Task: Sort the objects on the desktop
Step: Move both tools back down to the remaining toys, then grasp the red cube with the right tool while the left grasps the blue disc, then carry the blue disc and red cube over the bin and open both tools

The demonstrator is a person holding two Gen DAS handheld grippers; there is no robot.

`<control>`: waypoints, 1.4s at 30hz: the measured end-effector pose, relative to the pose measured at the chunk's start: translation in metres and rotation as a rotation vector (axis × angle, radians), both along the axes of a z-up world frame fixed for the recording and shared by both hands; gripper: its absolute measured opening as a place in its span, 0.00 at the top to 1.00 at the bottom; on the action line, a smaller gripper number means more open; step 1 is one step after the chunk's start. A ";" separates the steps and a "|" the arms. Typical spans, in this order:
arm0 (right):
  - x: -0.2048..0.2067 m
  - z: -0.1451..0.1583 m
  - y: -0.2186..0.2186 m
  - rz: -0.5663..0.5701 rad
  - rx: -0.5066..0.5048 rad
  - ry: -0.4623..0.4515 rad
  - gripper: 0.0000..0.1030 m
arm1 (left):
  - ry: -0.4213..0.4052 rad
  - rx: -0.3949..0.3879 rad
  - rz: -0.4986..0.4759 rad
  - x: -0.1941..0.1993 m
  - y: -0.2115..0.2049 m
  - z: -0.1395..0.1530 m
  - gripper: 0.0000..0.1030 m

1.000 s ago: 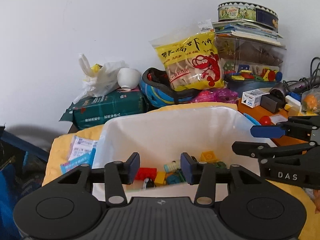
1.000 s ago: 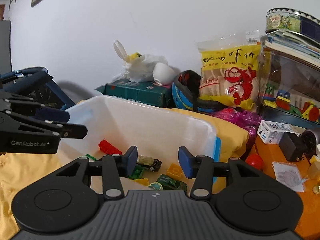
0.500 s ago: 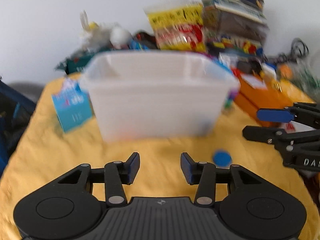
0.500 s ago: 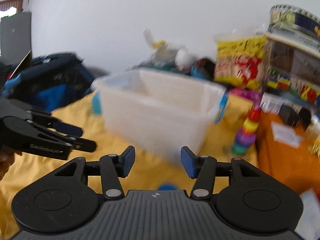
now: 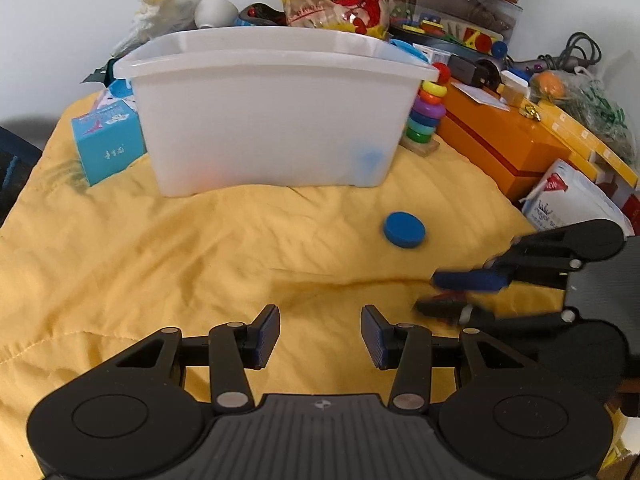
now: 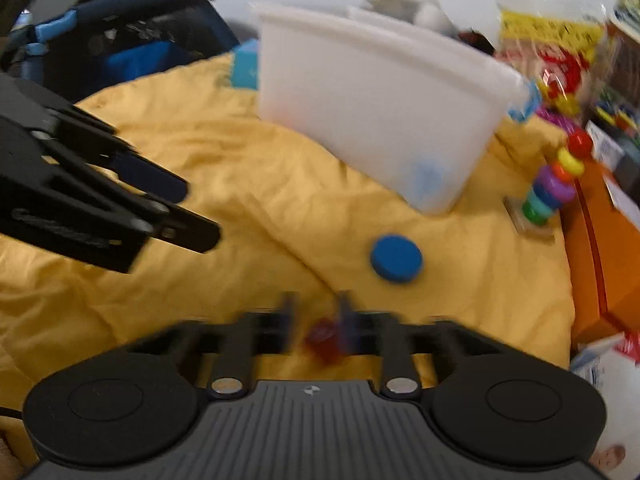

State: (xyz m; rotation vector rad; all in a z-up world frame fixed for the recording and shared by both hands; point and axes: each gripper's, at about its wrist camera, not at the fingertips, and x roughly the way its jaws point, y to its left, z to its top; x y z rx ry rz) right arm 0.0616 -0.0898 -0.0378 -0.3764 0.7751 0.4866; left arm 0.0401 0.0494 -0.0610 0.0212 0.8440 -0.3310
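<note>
Right now the right gripper (image 6: 316, 326) is narrowed around a small red translucent piece (image 6: 323, 339), grip uncertain through blur; it could slip onto yellow cloth (image 5: 168, 248), well short of the white plastic bin (image 5: 272, 112); left gripper (image 5: 319, 334) gapes empty

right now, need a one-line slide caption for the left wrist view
Open left gripper above yellow cloth, facing the white bin; blue disc lies loose ahead, right gripper low alongside.

Blue disc (image 5: 404, 229) (yellow cloth (image 5: 200, 248))
</note>
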 end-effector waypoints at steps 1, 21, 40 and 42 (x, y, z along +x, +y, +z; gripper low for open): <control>-0.001 -0.001 -0.005 -0.011 0.009 0.012 0.88 | -0.001 0.006 -0.007 -0.001 -0.001 0.000 0.52; -0.023 -0.006 -0.042 -0.061 0.027 0.065 0.79 | -0.001 0.021 -0.101 0.013 -0.031 0.002 0.52; -0.029 -0.006 -0.053 -0.085 0.062 0.091 0.79 | 0.008 0.067 -0.237 0.082 -0.107 -0.029 0.53; -0.028 -0.006 -0.052 -0.090 0.069 0.093 0.76 | -0.011 0.069 -0.243 0.079 -0.106 -0.028 0.59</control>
